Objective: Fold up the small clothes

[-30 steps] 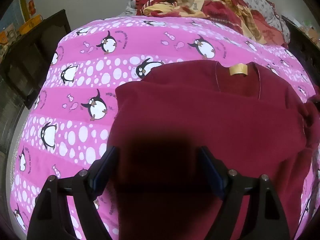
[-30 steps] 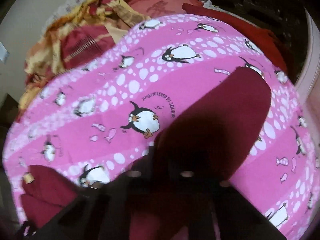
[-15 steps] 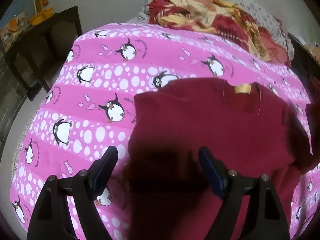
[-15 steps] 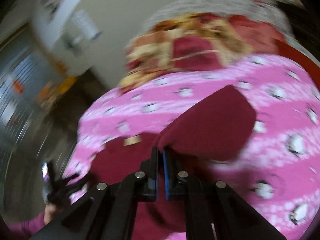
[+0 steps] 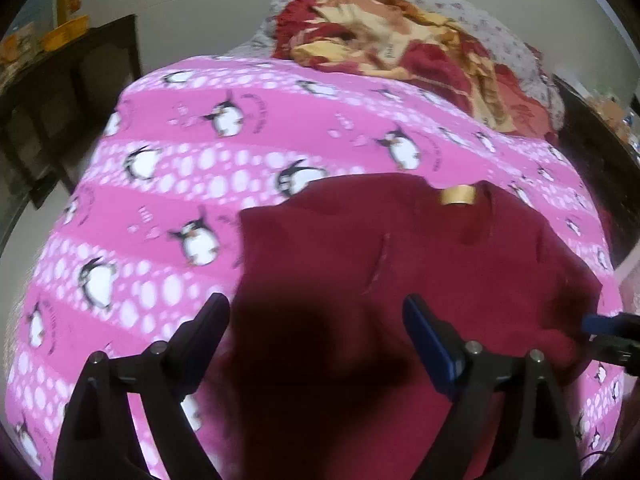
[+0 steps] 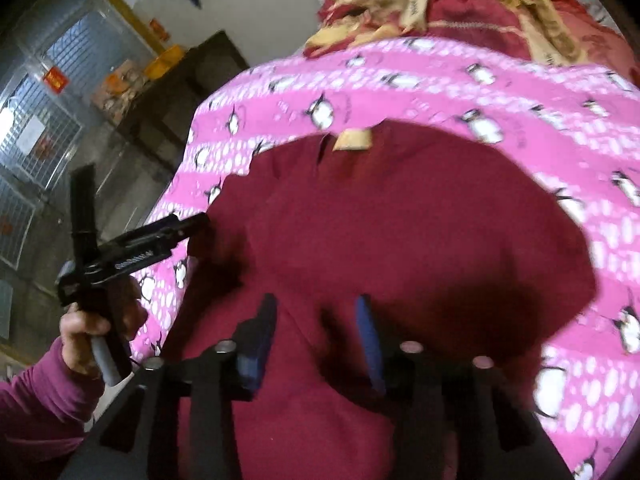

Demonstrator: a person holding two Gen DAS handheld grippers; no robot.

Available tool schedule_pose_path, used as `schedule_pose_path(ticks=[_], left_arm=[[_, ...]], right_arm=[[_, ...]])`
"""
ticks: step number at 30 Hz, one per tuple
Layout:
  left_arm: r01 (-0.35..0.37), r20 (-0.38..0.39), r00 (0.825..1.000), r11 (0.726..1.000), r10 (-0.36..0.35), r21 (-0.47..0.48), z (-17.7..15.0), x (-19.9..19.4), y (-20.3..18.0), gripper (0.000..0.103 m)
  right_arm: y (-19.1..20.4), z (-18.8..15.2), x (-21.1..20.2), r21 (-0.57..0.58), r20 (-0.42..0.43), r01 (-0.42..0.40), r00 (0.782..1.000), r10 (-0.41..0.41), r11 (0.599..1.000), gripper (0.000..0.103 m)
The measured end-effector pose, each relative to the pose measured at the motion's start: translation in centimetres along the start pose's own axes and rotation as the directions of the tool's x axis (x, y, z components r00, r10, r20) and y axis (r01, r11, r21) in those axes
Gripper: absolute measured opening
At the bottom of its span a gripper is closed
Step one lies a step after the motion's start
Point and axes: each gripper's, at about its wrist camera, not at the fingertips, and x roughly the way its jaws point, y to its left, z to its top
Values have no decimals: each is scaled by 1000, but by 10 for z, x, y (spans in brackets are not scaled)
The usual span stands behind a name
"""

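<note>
Hovering over a maroon shirt [image 5: 400, 264] spread flat on a bed, the left gripper [image 5: 316, 320] stood with its jaws wide apart and nothing between them, its fingers [image 5: 430, 340] above the cloth's near part and throwing a dark shadow on it. The jaws had just been opening a little further. The right gripper [image 6: 316, 320] had just been opening too; its jaws stood partly apart over the shirt's near edge, with cloth below the gap but no pad pressing on it, so far as the blurred right wrist view showed. The shirt lay on a pink sheet [image 5: 168, 184] printed with penguins, its collar and tan label [image 5: 458, 196] toward the far side, and a sleeve [image 6: 480, 248] lay folded over the body as a rounded flap. In the right wrist view, a hand [image 6: 86, 330] in a purple sleeve [image 6: 36, 400] gripped the left gripper's handle at the bed's left edge, its tip near the shirt's left border. The right gripper's blue pad showed at the right edge of the left wrist view, just beside the shirt. A red and yellow blanket [image 5: 420, 52] lay bunched at the head of the bed.
</note>
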Motion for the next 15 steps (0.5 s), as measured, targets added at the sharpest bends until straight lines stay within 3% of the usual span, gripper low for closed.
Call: schedule_pose_path(ticks=[2, 6, 7, 9, 10, 11, 15], left_arm=[[16, -8, 1000, 999, -16, 28, 4, 11, -10, 87], [18, -64, 998, 992, -10, 126, 6, 39, -35, 87], [15, -75, 997, 989, -4, 146, 6, 45, -40, 82], [0, -96, 995, 983, 18, 186, 4, 56, -51, 49], [-15, -98, 995, 981, 34, 192, 4, 57, -53, 24], [-8, -97, 995, 983, 26, 185, 6, 55, -54, 8], [45, -39, 998, 988, -40, 147, 22, 24, -46, 8]], right_arm=[[-6, -6, -18, 12, 18, 10, 1000, -10, 1000, 69], [-24, -18, -44, 54, 14, 52, 999, -53, 997, 70], [-30, -23, -51, 65, 16, 64, 998, -65, 996, 70], [-39, -29, -59, 87, 22, 83, 996, -85, 993, 74], [-46, -34, -64, 106, 27, 93, 995, -96, 990, 75], [-53, -38, -69, 125, 29, 100, 994, -105, 987, 76], [-79, -47, -71, 225, 18, 131, 990, -139, 966, 76]])
